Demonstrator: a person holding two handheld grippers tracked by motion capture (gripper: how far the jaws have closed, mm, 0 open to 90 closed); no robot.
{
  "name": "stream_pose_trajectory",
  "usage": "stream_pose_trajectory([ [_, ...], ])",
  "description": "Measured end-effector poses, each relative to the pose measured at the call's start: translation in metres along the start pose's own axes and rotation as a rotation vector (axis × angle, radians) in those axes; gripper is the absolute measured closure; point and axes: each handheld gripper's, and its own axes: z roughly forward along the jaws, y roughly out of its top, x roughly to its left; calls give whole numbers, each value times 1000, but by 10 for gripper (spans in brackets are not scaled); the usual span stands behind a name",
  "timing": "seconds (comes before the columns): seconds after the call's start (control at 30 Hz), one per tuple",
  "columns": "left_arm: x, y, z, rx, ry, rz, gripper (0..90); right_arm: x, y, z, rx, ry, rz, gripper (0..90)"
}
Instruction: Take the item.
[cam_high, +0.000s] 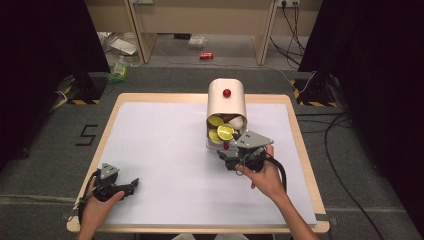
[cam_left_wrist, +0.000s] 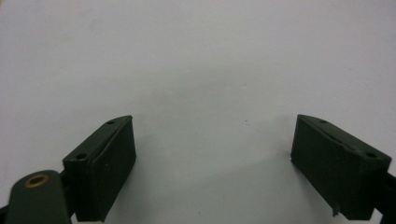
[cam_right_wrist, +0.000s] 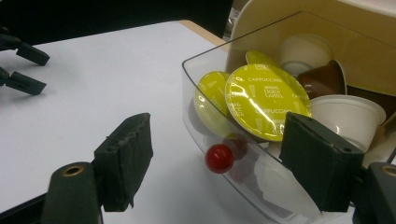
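On the counter (cam_high: 165, 150) stands a cream capsule holder (cam_high: 227, 100) with a clear drawer (cam_right_wrist: 243, 158) pulled out at its front, full of coffee capsules (cam_right_wrist: 266, 100), several with yellow lids. A small red knob (cam_right_wrist: 219, 158) sits on the drawer's front. The right gripper (cam_right_wrist: 215, 163) is just at the drawer, its fingers (cam_right_wrist: 126, 158) spread apart on either side of the knob, not pressing on it. The left gripper (cam_high: 127, 186) rests well apart near the counter's near left corner, fingers (cam_left_wrist: 105, 163) released, nothing between them.
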Motion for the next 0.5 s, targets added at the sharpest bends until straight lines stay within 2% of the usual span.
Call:
stream_pose_trajectory([
  [0.5,0,0,0,0,0,0,132,11,-6,-6,11,-3,-29,263],
])
